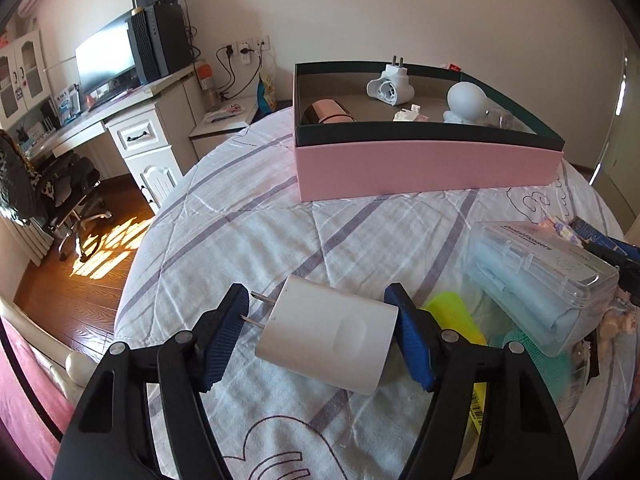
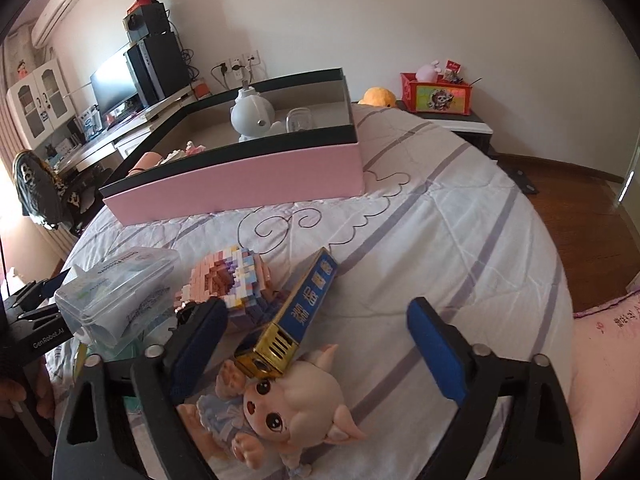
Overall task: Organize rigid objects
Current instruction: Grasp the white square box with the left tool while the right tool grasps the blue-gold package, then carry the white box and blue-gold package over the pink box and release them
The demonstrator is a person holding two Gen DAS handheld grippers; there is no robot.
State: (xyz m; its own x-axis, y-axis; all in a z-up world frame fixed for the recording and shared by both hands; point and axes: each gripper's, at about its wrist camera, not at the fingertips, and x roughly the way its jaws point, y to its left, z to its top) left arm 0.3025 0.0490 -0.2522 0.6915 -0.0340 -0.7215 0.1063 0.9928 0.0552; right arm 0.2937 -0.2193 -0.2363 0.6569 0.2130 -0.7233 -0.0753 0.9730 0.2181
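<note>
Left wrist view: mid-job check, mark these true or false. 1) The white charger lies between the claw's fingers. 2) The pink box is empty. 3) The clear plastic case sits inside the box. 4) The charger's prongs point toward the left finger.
1) True: the white charger lies on the bedspread between the left claw fingers.
2) False: the pink box already holds a white plug adapter and a round white figure, among others.
3) False: the clear plastic case lies on the bedspread, outside the box.
4) True.
</note>
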